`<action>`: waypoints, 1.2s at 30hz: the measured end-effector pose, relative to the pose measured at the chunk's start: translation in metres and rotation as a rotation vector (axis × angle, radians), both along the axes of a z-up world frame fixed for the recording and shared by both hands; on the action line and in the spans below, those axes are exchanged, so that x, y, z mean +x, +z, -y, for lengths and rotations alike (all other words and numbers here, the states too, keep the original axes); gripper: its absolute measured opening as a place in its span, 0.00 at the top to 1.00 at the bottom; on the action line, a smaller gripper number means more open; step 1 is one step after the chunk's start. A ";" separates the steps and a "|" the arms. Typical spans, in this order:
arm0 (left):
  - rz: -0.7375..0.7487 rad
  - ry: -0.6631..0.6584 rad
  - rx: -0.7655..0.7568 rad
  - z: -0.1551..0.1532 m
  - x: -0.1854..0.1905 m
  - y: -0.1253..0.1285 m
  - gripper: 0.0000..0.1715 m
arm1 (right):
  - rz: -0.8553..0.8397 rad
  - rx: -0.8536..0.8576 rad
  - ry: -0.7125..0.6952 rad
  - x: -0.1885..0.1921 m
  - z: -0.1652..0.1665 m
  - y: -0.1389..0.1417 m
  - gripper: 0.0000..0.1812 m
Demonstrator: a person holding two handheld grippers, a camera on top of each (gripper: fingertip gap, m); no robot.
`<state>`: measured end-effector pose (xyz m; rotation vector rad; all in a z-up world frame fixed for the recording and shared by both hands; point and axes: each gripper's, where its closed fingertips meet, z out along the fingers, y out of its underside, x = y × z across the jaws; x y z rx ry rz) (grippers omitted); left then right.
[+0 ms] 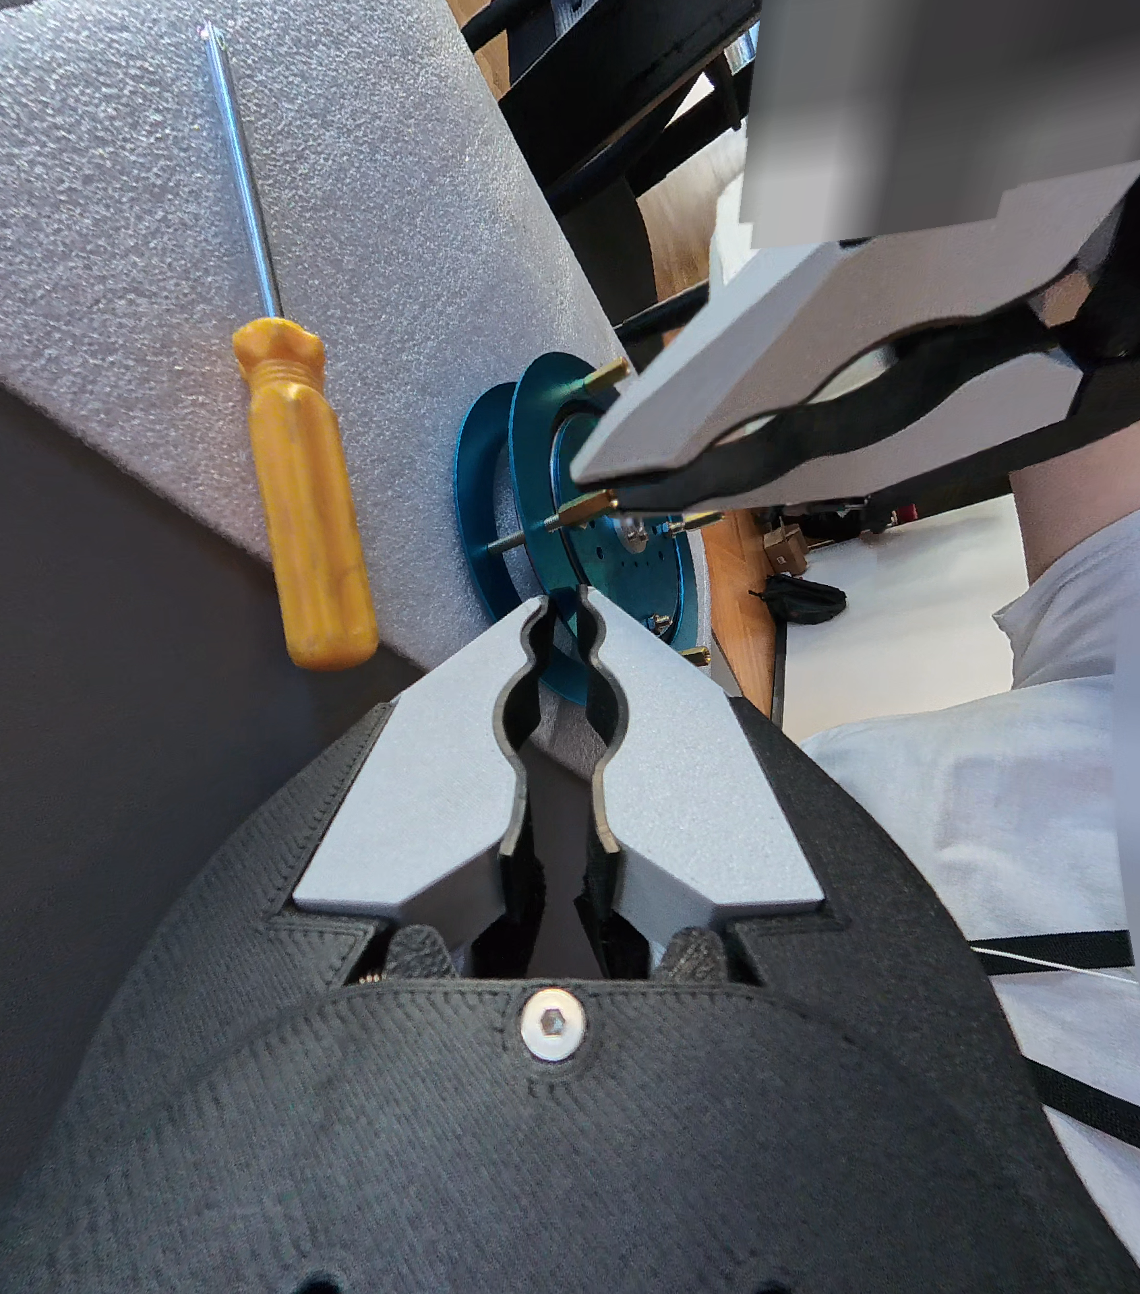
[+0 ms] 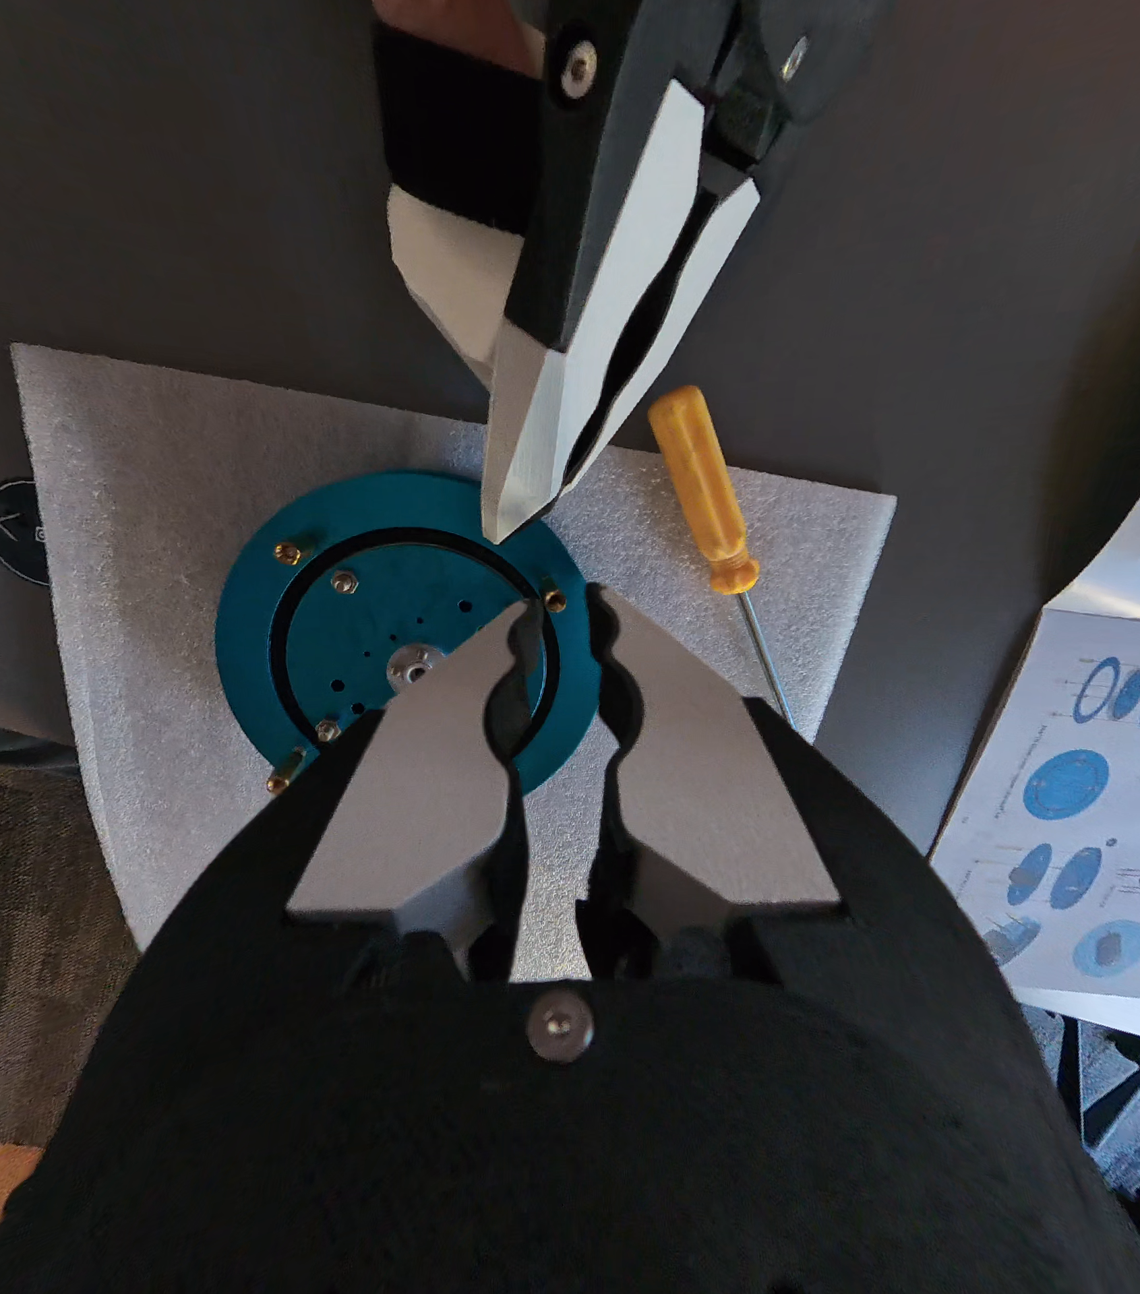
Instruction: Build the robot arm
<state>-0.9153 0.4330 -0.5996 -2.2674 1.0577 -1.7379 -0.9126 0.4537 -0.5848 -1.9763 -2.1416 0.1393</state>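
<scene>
A blue metal disc assembly point(image 2: 252, 630) of stacked plates with brass standoffs lies on a white foam sheet point(image 2: 167, 455). In the left wrist view the assembly point(image 1: 532, 455) shows edge-on. My left gripper point(image 1: 563, 601) is shut on the rim of its upper plate; it also shows in the right wrist view point(image 2: 507, 529), coming in from above. My right gripper point(image 2: 556, 602) is closed around a brass standoff point(image 2: 555, 599) at the plate's right edge; in the left wrist view this gripper point(image 1: 595, 490) sits at the standoff point(image 1: 588, 504).
An orange-handled screwdriver point(image 2: 696, 483) lies on the foam right of the disc, and also shows in the left wrist view point(image 1: 308, 504). A printed sheet with blue diagrams point(image 2: 1113, 770) lies at the right. The table point(image 2: 132, 175) is dark grey. A person in white point(image 1: 973, 840) is close by. My two grippers' fingertips are within a few centimetres of each other.
</scene>
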 end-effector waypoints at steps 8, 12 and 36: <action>-0.004 -0.001 0.010 0.000 0.001 0.000 0.98 | -0.020 -0.256 -0.681 0.004 0.004 -0.002 0.97; 0.000 0.000 0.002 0.000 0.001 0.000 0.98 | -0.027 -0.199 -0.522 0.006 0.002 0.000 0.96; -0.002 0.000 0.013 0.000 0.001 0.001 0.98 | -0.005 -0.076 -0.323 0.001 0.002 -0.012 0.97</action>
